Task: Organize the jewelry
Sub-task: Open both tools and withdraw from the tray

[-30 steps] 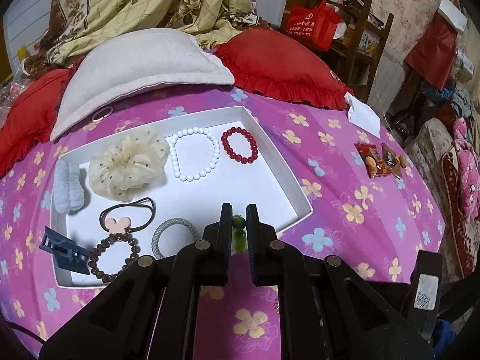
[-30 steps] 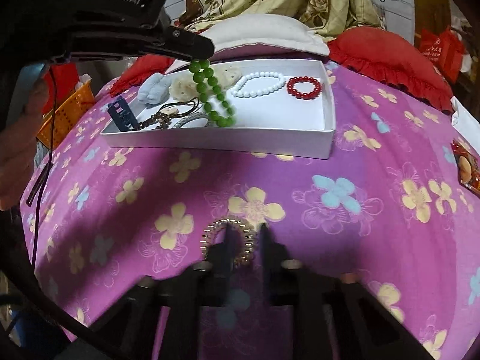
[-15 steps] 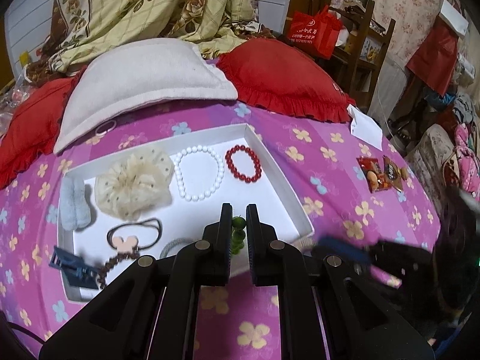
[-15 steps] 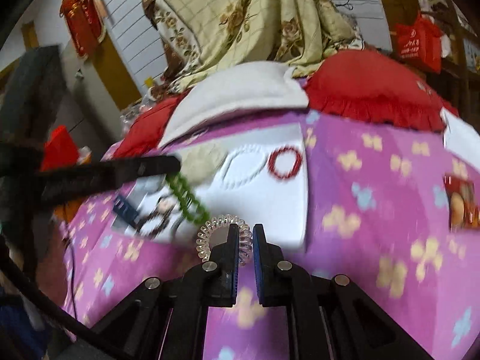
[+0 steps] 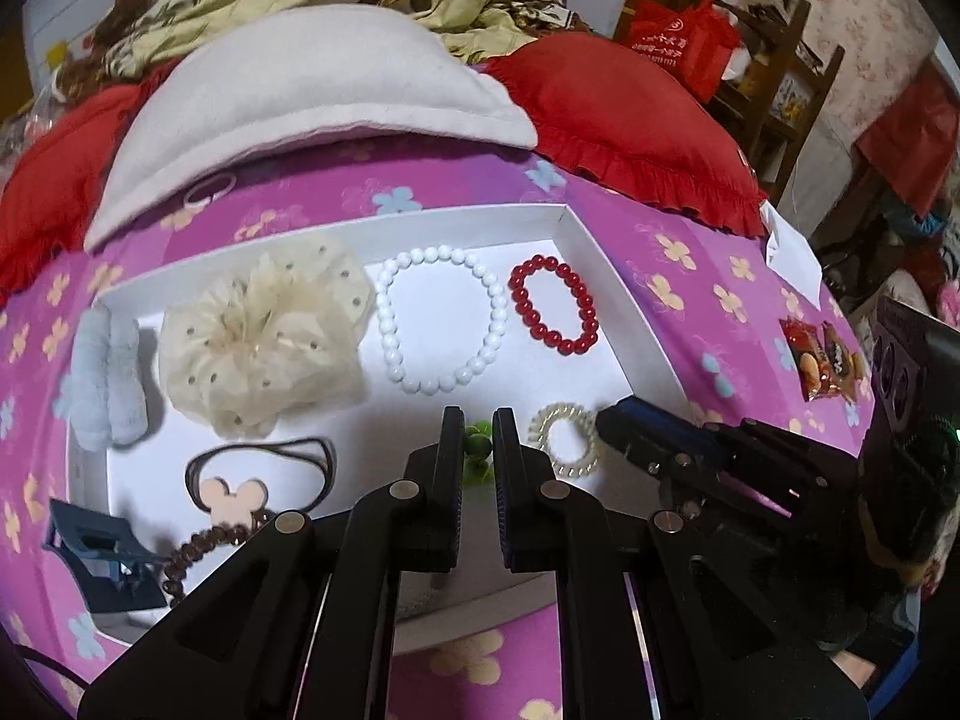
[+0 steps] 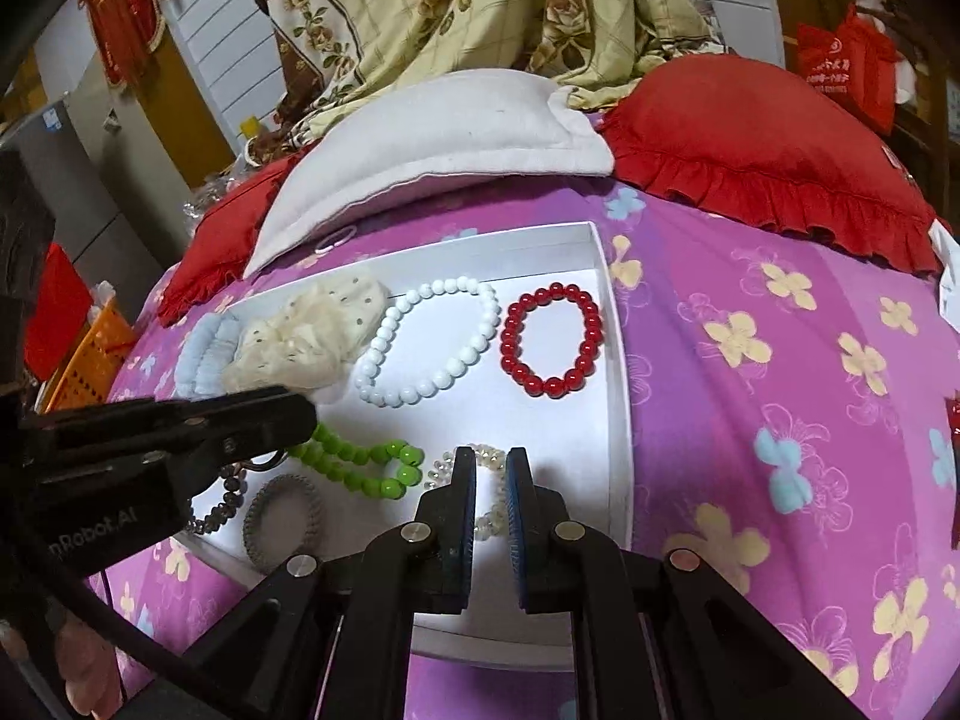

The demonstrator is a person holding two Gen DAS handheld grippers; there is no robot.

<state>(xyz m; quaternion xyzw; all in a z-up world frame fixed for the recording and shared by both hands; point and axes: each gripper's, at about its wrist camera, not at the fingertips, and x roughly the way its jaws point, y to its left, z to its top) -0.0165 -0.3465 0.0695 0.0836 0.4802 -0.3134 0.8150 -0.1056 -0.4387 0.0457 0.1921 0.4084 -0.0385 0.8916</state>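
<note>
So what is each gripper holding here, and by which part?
Left gripper pinches the green bead bracelet at one end of its loop. Right gripper grips the pale coil hair tie by its near rim, over the white tray.

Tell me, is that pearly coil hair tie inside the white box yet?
Inside. The coil hair tie lies on the white box floor near the red bracelet, at the right gripper tips.

Flowered purple bed (image 6: 750,420) under white tray (image 6: 618,396), pillows (image 5: 312,96), snack packets (image 5: 822,360).

Shallow cardboard tray (image 6: 618,372): white. Round-bead bracelets: white (image 6: 432,354), glossy red (image 6: 552,342), bright green (image 6: 360,462). Bedspread (image 6: 780,390): magenta, yellow and blue flowers. Frilled pillow (image 6: 756,138): red.
</note>
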